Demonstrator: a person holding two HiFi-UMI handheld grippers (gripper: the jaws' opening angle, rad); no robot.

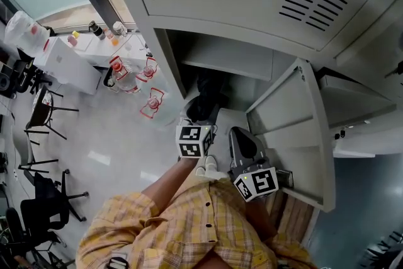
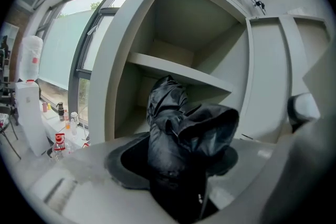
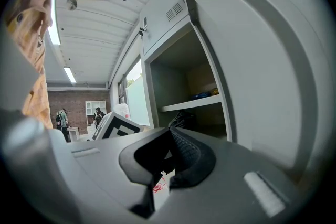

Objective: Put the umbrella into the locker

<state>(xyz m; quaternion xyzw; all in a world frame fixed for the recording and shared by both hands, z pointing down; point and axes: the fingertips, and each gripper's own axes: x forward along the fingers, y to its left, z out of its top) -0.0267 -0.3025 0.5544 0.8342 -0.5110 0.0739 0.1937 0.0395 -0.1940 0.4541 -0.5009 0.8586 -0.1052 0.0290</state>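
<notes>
At the locker (image 2: 178, 23) — umbrella (image 2: 173, 134) in left hand-held gripper (image 1: 201, 118).

The locker (image 2: 122, 86) stands open below its shelf (image 2: 181, 74), door (image 1: 301, 135) swung aside.

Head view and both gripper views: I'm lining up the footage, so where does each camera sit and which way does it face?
Head view: on the head, steeply down at the locker, left tool and right tool; plaid shirt shows.
Left gripper view: on the left tool, facing into the locker; jaws clamp the black umbrella.
Right gripper view: on the right tool, facing the locker obliquely; jaws together, empty; shirt at left.
Shared: the locker shelf.
</notes>
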